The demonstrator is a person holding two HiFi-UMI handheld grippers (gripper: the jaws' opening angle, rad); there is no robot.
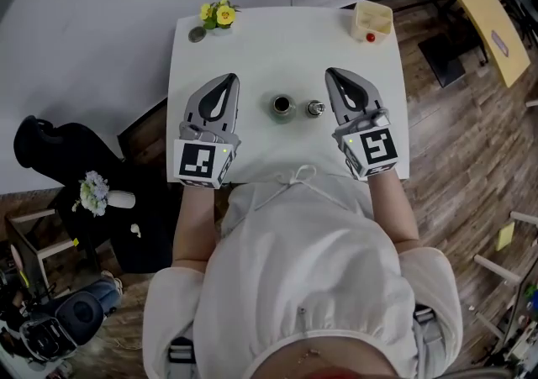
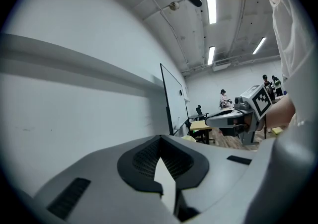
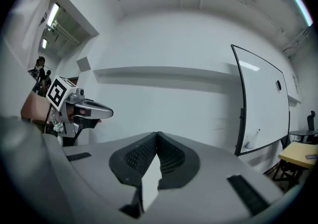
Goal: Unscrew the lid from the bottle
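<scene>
Near the middle of the white rectangular surface (image 1: 252, 54): small round glass bottle (image 1: 282, 106), upright, mouth seemingly open; small dark round lid (image 1: 314, 107) lying just beside it, not touching; unscrewing judged done, nothing obvious left to do. Flanking the pair and held level: smooth grey plastic left gripper (image 1: 227, 79) and matching right gripper (image 1: 331, 74); ribbed black fingers (image 2: 144, 157) of both clenched together on nothing.
</scene>
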